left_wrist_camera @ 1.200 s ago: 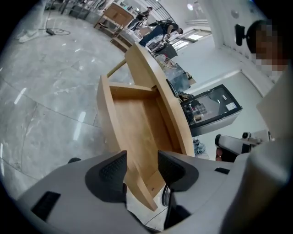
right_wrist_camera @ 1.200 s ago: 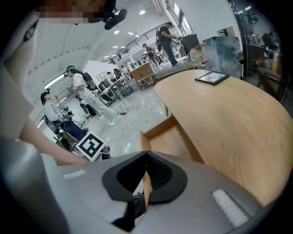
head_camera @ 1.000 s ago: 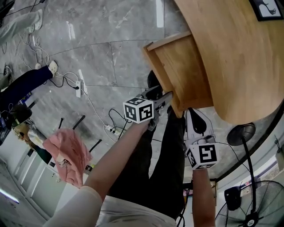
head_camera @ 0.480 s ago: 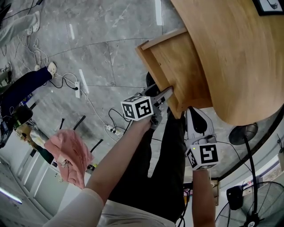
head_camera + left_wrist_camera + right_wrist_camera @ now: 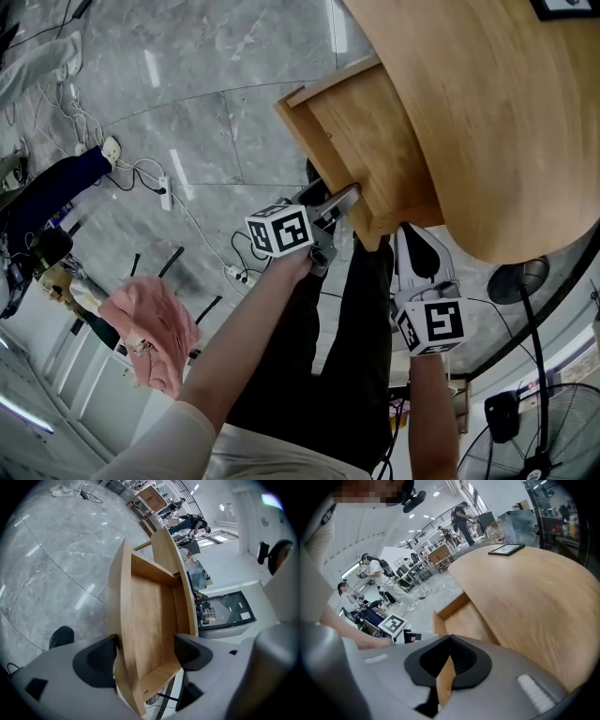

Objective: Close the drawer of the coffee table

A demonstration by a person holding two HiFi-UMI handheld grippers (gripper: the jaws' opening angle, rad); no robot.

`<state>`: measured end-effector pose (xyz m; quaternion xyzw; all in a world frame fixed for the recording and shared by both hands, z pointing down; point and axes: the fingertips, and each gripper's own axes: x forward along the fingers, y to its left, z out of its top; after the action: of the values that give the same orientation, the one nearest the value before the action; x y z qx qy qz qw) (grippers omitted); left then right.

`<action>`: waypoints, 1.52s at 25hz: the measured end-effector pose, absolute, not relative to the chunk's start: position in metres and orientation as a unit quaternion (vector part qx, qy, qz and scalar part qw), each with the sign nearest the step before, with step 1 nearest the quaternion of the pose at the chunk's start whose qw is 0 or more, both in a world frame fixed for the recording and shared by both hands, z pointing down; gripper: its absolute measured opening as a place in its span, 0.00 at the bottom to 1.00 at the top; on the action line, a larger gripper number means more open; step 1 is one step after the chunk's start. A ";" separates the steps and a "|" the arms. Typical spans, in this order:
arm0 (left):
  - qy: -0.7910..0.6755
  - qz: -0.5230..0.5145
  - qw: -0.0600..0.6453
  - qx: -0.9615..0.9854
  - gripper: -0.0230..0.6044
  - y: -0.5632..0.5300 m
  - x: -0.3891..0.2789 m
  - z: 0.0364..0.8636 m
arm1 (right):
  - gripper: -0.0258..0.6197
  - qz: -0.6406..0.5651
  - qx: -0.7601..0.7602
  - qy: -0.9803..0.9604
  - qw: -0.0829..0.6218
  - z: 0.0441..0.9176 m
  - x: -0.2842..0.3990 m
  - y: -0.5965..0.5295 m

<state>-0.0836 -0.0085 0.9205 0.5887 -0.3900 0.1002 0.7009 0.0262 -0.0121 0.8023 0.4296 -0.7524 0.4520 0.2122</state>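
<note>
The coffee table fills the upper right of the head view, its rounded wooden top running off the frame. Its drawer stands pulled out toward the upper middle, empty, with its front board the part farthest from the table.

The left gripper sits at the centre of the frame, at the drawer's near front corner. In the left gripper view its jaws are spread wide and have just been opening. The drawer's front end stands between them: the left pad lies just beside the outer face of the front board, and the right pad is clear of the wood on the inner side.

The right gripper is lower right of centre, pointing up at the drawer's near corner under the table edge. Its jaws are closed together at the tips. A sliver of wood shows in the gap below them; whether it is pinched or only lies behind, I cannot tell.

A pink cloth lies at the lower left on the grey floor, and a power strip with cables lies at the left.
</note>
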 end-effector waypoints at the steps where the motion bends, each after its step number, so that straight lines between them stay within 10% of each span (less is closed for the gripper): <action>1: -0.390 0.099 0.702 0.588 0.63 -0.009 -0.083 0.920 | 0.06 0.452 0.430 -0.752 0.213 0.803 0.028 -0.012; 38: -0.331 0.084 0.684 0.645 0.69 -0.057 0.007 0.871 | 0.06 0.456 0.468 -0.737 0.171 0.801 0.078 -0.001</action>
<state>0.0075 -0.0569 0.8713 0.6448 -0.3313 0.0837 0.6837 0.0779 -0.0015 0.8006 0.4684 -0.7372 0.4561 0.1706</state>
